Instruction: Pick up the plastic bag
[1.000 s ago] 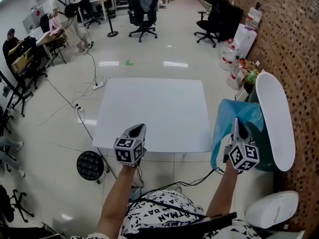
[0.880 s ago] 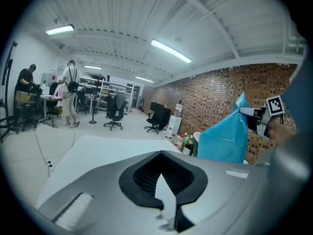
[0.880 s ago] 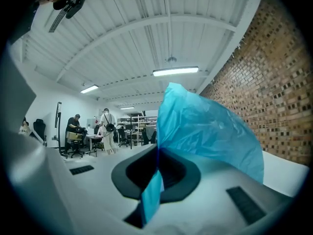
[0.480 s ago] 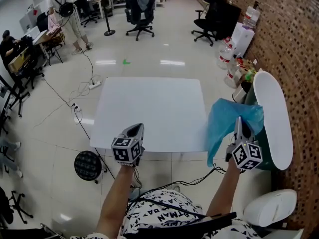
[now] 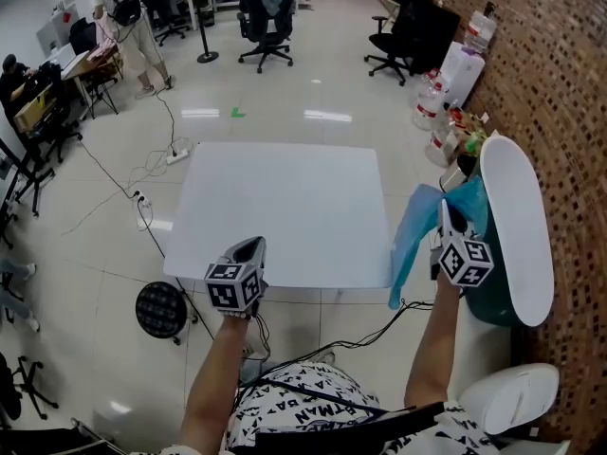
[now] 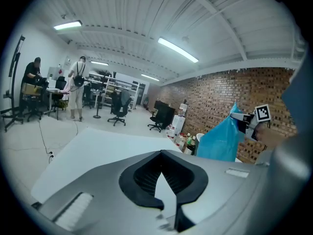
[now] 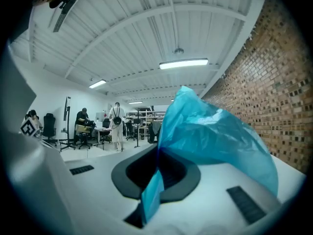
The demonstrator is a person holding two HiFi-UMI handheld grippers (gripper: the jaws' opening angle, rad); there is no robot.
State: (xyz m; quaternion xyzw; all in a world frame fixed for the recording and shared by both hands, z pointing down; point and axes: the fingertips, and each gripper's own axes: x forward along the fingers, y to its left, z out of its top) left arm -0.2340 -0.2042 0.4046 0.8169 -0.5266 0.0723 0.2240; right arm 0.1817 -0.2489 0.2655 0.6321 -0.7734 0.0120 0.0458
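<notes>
Mid-lift, probably: pinching plastic bag [image 5: 414,233] in right tongs [image 5: 444,214], closed tight, at 3 o'clock off table [image 5: 285,207]; left tongs [image 5: 253,246] closed, empty. Next: raise clear.

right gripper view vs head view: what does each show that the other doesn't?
Only the right gripper view: the right gripper with jaws shut on a fold of the blue plastic bag, a strip sticking through toward the camera. Only the head view: the white table, the left gripper at its near edge, the bag hanging just past its right edge. Both: the bag and the brick wall.
</notes>
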